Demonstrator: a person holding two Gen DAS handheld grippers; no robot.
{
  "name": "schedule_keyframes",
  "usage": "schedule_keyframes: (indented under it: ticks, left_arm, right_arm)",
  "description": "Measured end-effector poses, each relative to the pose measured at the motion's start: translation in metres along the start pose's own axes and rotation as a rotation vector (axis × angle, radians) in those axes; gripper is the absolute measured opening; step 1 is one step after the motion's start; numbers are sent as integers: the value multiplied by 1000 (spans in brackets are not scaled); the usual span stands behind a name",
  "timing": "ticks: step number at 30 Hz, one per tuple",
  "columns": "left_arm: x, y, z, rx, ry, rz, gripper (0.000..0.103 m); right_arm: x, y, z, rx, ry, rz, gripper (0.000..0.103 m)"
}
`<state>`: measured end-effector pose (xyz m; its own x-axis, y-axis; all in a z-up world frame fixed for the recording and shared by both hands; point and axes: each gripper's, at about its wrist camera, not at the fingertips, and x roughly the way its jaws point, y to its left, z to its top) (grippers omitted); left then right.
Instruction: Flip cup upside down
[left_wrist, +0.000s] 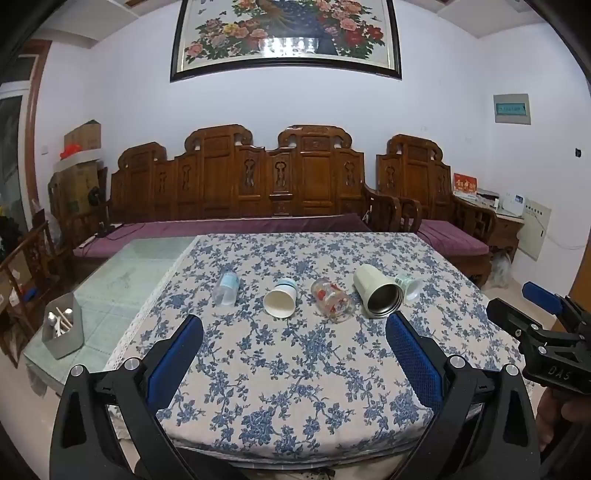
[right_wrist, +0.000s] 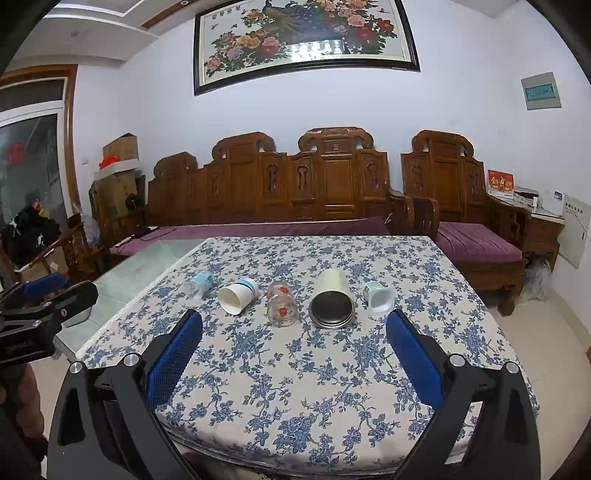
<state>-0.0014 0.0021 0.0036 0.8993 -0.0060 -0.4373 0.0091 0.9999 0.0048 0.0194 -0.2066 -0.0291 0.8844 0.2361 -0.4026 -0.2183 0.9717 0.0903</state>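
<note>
Several cups lie on their sides in a row on the floral tablecloth (left_wrist: 295, 369): a clear plastic cup (left_wrist: 226, 288) (right_wrist: 199, 283), a white paper cup (left_wrist: 280, 302) (right_wrist: 236, 295), a glass with red flowers (left_wrist: 331, 300) (right_wrist: 282, 303), a cream steel tumbler (left_wrist: 376, 291) (right_wrist: 332, 299) and a small green-banded cup (left_wrist: 408, 286) (right_wrist: 378, 296). My left gripper (left_wrist: 295, 325) is open and empty, short of the row. My right gripper (right_wrist: 295, 323) is open and empty, short of the glass and tumbler. It also shows at the right edge of the left wrist view (left_wrist: 543, 325).
A grey holder with utensils (left_wrist: 62, 330) stands on the bare glass tabletop (left_wrist: 122, 280) at the left. A carved wooden sofa with purple cushions (left_wrist: 236, 184) runs behind the table. An armchair (right_wrist: 476, 236) and a side cabinet (right_wrist: 543, 221) stand at the right.
</note>
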Motion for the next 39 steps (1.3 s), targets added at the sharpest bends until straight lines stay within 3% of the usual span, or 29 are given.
schedule_keyframes:
  ticks: [39]
  left_arm:
    - [-3, -2, 5, -1, -25, -13, 95]
  right_arm:
    - [-2, 3, 2, 1, -3, 2, 100]
